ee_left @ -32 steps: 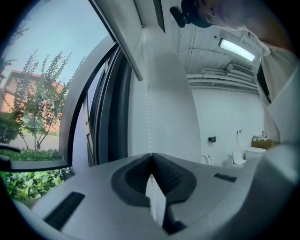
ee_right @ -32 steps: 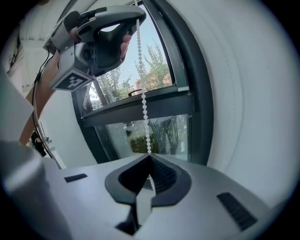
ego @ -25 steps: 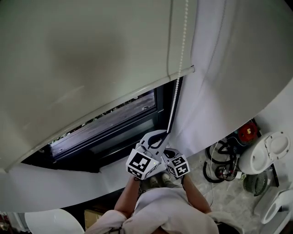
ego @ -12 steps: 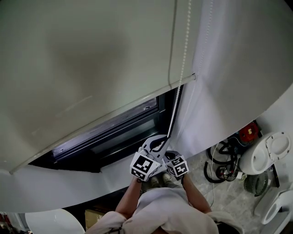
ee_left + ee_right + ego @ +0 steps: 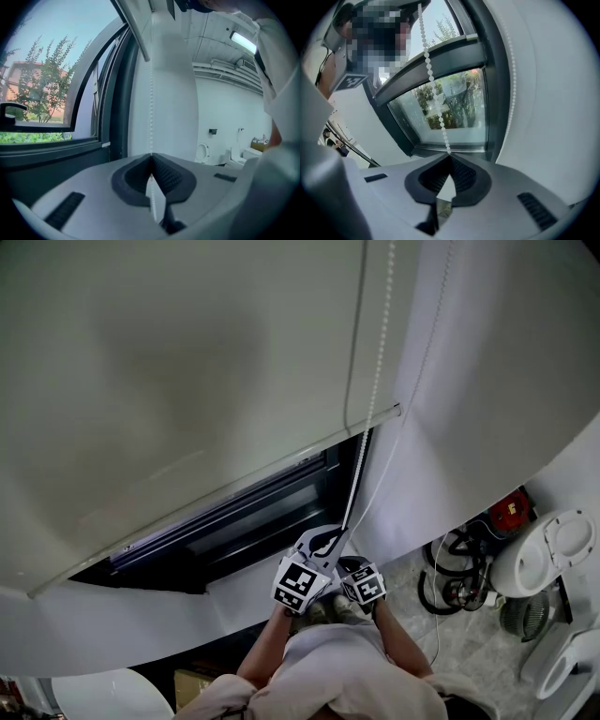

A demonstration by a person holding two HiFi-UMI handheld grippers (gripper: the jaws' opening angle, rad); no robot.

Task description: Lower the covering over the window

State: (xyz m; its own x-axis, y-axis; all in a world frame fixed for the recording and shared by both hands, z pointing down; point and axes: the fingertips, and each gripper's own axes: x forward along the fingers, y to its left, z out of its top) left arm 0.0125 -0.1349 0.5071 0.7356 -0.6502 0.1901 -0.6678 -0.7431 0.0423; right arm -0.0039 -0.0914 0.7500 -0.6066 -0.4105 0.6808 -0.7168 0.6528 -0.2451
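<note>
Lower than a sec ago: the white fabric roller blind (image 5: 187, 381). Its bottom bar has dropped, so the strip of dark-framed window (image 5: 253, 521) left bare beneath is thinner. A white bead chain (image 5: 378, 362) hangs at the blind's right edge. Your left gripper (image 5: 151, 157) & right gripper (image 5: 450, 157) are both clamped on the chain, right just below left. Step: mid-pull, I'd say. Next prob. needs one gripper freed, re-gripped higher up, then another pull down.
</note>
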